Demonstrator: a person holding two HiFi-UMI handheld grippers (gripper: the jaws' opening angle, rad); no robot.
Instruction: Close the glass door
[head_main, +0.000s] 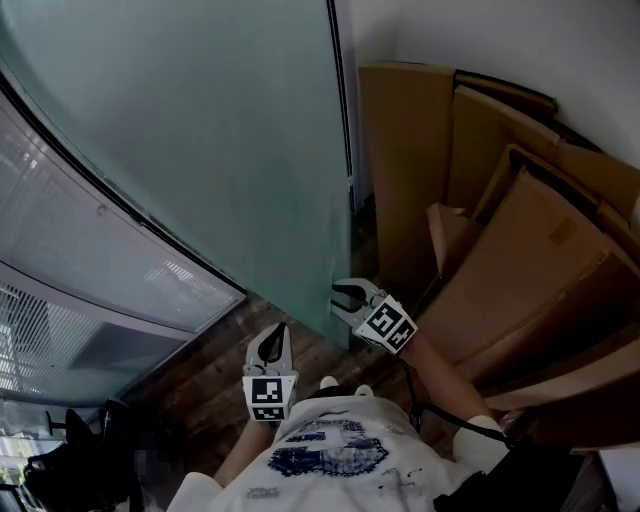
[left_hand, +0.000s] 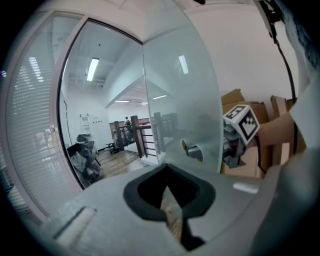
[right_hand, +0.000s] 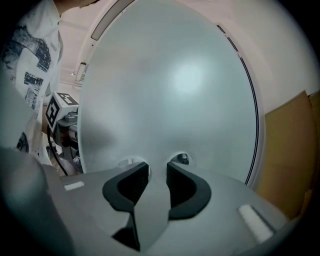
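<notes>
My right gripper (right_hand: 156, 169) faces the frosted glass door (right_hand: 170, 85), which fills most of the view. My jaws stand apart, with only pale glass showing in the gap. Two round fittings (right_hand: 181, 159) sit on the door just past my tips. Cardboard (right_hand: 290, 145) stands right of the door's edge. My other gripper's marker cube (right_hand: 61, 106) shows far left.

Door (head_main: 200, 150): frosted pale blue-green, with a black strip along its edge.
Blinds (head_main: 90, 260): grey-white, fine horizontal slats.
Floor (head_main: 215, 375): dark brown wood planks.
Cardboard (head_main: 520, 270): plain tan brown, darker in the folds.
Wall (head_main: 480, 40): off-white.
Shirt (head_main: 330, 455): white, with a dark blue print.
Left gripper (head_main: 274, 335): light grey body, black jaw lining.
Right gripper (head_main: 342, 293): light grey body, black jaw lining.
Cubes (head_main: 268, 395) (head_main: 388, 326): white faces with black square markers.
</notes>
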